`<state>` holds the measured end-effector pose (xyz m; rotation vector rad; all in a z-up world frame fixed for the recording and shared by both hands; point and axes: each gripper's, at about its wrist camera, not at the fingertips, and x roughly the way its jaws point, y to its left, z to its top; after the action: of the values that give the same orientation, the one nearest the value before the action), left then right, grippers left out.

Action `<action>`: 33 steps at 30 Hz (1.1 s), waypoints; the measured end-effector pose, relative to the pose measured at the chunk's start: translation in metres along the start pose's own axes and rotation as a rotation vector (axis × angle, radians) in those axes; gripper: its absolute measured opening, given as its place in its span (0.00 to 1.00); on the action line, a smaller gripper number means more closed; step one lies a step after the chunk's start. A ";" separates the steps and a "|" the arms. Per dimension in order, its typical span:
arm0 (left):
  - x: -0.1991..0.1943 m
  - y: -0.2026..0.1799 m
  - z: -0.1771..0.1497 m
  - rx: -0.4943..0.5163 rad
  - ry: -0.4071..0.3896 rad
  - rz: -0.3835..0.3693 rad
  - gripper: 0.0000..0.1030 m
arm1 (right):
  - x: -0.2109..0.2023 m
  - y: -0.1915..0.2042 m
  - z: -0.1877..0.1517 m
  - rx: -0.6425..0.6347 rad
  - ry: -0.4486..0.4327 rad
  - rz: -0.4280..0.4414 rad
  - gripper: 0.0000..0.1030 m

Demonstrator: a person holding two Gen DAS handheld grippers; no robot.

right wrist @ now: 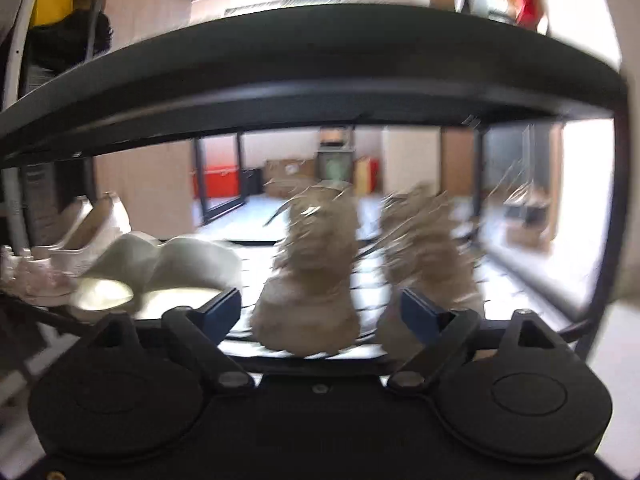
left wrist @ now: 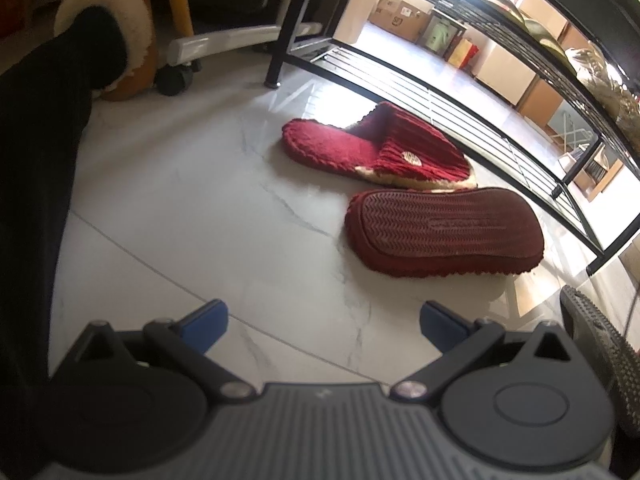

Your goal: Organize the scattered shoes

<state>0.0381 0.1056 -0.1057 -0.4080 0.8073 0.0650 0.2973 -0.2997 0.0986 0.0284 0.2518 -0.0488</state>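
Note:
In the left wrist view two red knitted slippers lie on the pale marble floor. One slipper [left wrist: 376, 152] is upright; the other slipper [left wrist: 444, 236] lies sole up just in front of it. My left gripper [left wrist: 324, 328] is open and empty, a short way before them. In the right wrist view my right gripper [right wrist: 320, 312] is open and empty at the front of a black wire shoe rack [right wrist: 312, 80]. Two fuzzy tan shoes [right wrist: 316, 280] [right wrist: 428, 260] stand on the shelf right ahead, blurred. Pale clogs [right wrist: 168, 272] and white sneakers [right wrist: 80, 236] stand to their left.
The rack's lower wire shelf [left wrist: 440, 96] runs behind the red slippers. A tan fleece-lined boot [left wrist: 116, 32] and a wheeled base [left wrist: 224, 44] stand at the far left. A dark studded sole [left wrist: 600, 340] lies at the right edge. Dark cloth [left wrist: 36, 200] fills the left side.

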 end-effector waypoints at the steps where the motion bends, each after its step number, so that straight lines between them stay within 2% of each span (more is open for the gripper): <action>1: 0.000 -0.001 -0.001 0.007 -0.001 -0.001 1.00 | 0.002 -0.005 0.000 -0.002 0.008 -0.025 0.87; 4: 0.000 -0.003 -0.001 0.021 -0.004 0.002 1.00 | 0.016 -0.025 -0.004 -0.010 0.058 -0.096 0.87; 6: 0.001 -0.002 -0.002 0.022 -0.001 0.008 1.00 | 0.022 -0.030 -0.007 -0.005 0.082 -0.092 0.86; 8: 0.002 -0.001 -0.002 0.016 0.006 0.014 1.00 | 0.029 -0.033 -0.012 -0.008 0.094 -0.078 0.74; 17: 0.005 -0.002 -0.002 0.020 0.017 0.018 1.00 | 0.060 -0.039 -0.015 0.000 0.101 -0.059 0.73; 24: 0.005 -0.002 -0.003 0.023 0.019 0.017 1.00 | 0.061 -0.041 -0.017 0.005 0.092 -0.062 0.73; 28: -0.001 -0.003 -0.003 0.040 -0.011 0.015 1.00 | 0.059 -0.037 -0.017 0.012 0.098 -0.087 0.73; 29: -0.003 -0.003 -0.002 0.044 -0.024 0.014 1.00 | 0.059 -0.036 -0.015 0.025 0.110 -0.100 0.74; 30: -0.005 -0.003 -0.002 0.046 -0.031 0.012 1.00 | 0.058 -0.035 -0.013 0.042 0.126 -0.114 0.82; 33: -0.011 -0.003 -0.001 0.058 -0.054 0.006 1.00 | 0.052 -0.031 -0.011 0.050 0.125 -0.156 0.95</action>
<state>0.0304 0.1031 -0.0980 -0.3479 0.7552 0.0585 0.3432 -0.3331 0.0746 0.0617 0.3773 -0.2085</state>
